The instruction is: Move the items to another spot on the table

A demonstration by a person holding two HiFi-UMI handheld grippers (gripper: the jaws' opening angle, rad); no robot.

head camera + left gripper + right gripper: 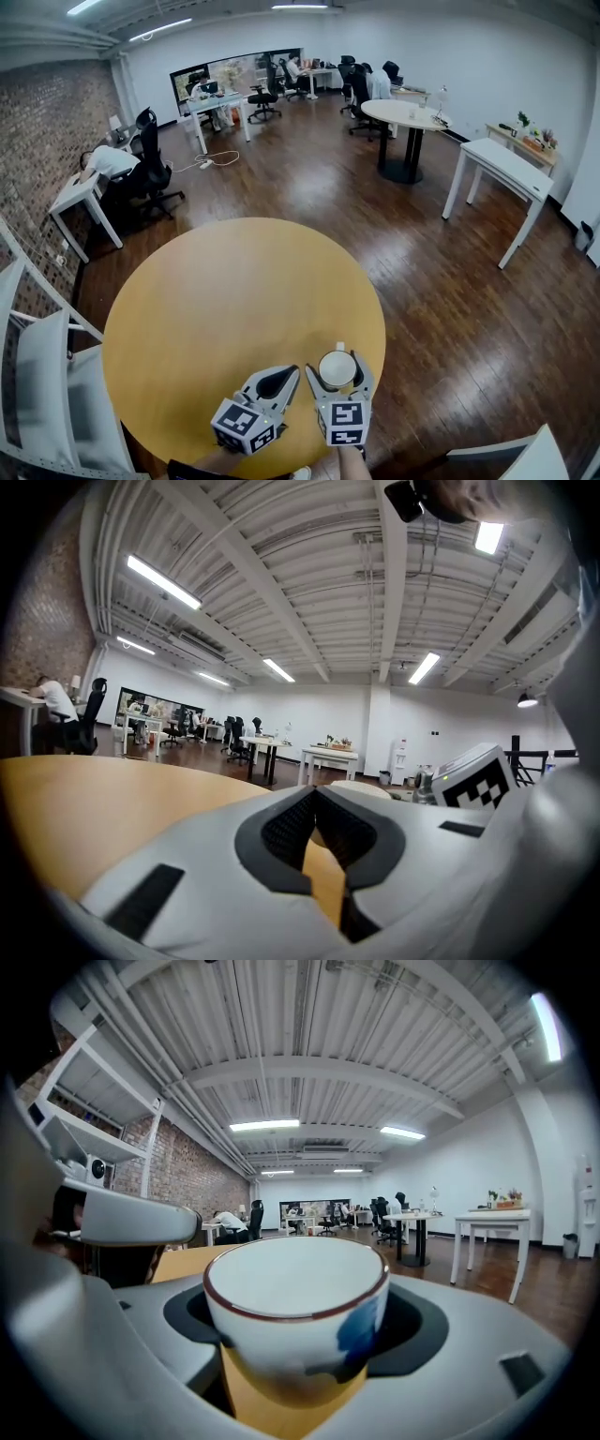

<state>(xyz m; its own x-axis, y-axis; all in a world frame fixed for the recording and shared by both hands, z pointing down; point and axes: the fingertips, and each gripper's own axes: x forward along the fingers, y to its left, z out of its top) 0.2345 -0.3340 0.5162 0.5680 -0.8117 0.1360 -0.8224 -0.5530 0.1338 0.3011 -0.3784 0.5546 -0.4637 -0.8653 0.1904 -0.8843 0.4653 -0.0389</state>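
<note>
At the near edge of the round yellow bench (216,300), the right gripper (339,364) has its jaws spread wide and closed on a cup (291,1297), 1 dark pad against each side of its wall. The cup is white ceramic with a thin dark red line around the rim, a blue blotch on the right of its outer wall and a plain white inside. It stands upright in the grip, long axis vertical, mouth facing up. From the head view a small white tab shows at its far edge, too small to tell whether it is a handle. The cup is over the near right part of the bench, and yellow bench top shows below it in the right gripper view.

Just left of it, the left gripper (281,379) points far and slightly right, jaws closed tip to tip with nothing between them.

Beyond the bench lies a dark wood floor (328,187). A brick wall (37,131) runs along the left, a long white table (506,167) stands at the right, and farther back is a round white table (405,114).
</note>
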